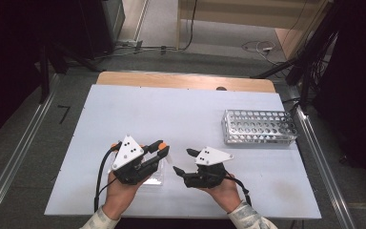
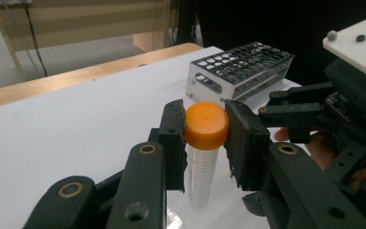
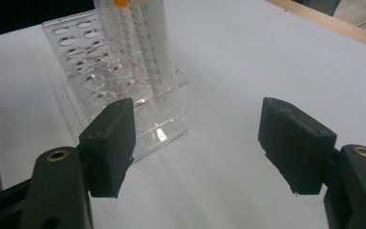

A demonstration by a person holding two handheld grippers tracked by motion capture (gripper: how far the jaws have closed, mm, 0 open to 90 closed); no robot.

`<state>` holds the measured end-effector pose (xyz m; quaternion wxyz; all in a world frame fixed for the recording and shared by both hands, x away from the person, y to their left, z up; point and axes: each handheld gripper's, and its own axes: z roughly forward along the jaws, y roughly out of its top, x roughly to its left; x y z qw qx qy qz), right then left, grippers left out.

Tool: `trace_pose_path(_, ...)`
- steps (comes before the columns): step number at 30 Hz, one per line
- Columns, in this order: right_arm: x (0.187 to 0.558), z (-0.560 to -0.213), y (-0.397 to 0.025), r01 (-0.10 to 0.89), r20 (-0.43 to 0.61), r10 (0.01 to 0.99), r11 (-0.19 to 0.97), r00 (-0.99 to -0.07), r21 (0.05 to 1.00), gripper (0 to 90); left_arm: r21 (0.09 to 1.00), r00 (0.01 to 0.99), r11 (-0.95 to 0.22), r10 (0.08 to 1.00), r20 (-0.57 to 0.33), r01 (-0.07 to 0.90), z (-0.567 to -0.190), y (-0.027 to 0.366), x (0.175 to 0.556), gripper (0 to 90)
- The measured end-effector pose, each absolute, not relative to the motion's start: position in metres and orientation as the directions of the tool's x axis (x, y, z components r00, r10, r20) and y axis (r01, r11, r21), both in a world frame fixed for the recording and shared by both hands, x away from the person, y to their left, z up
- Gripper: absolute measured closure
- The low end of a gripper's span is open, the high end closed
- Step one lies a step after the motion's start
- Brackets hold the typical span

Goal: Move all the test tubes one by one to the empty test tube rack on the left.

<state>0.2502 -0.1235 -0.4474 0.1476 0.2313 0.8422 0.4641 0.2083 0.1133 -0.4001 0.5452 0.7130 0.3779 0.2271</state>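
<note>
My left gripper (image 1: 161, 149) (image 2: 205, 138) is shut on the orange cap (image 2: 206, 125) of a clear graduated tube (image 2: 201, 176) that stands upright. The tube's lower end reaches the clear plastic rack (image 1: 152, 180) (image 3: 76, 52) beneath that gripper. In the right gripper view, tubes (image 3: 156, 52) stand in the rack's near corner holes. Just right of the rack, my right gripper (image 1: 182, 161) (image 3: 198, 138) is open with nothing between its jaws, which point toward the rack. The left gripper view shows the right gripper (image 2: 310, 112) close by at its right.
A metal tube rack (image 1: 259, 126) (image 2: 238, 67) with no tubes in it sits at the right rear of the white table sheet (image 1: 171, 114). Behind the sheet runs the wooden table edge (image 1: 186, 81). Cables lie on the floor beyond.
</note>
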Motion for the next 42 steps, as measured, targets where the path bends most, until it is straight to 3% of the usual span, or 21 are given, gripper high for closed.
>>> trace_pose_path(11,0.252,-0.448,-0.125,0.260,-0.032,0.537,0.460,-0.843,0.849,28.6,0.950,0.558,-0.094,0.825,-0.094,0.299,-0.391,0.134,0.210,70.6)
trace_pose_path(21,0.253,-0.449,-0.126,0.260,-0.037,0.539,0.464,-0.841,0.847,29.3,0.936,0.494,-0.151,0.869,-0.029,0.319,-0.389,0.146,0.211,70.5)
trace_pose_path(34,0.252,-0.449,-0.125,0.264,-0.034,0.540,0.464,-0.841,0.846,29.7,0.875,0.519,-0.280,0.854,0.039,0.395,-0.410,0.132,0.219,70.3)
trace_pose_path(42,0.252,-0.450,-0.125,0.261,-0.038,0.539,0.467,-0.842,0.845,29.9,0.870,0.519,-0.279,0.854,0.032,0.406,-0.414,0.132,0.219,68.0)
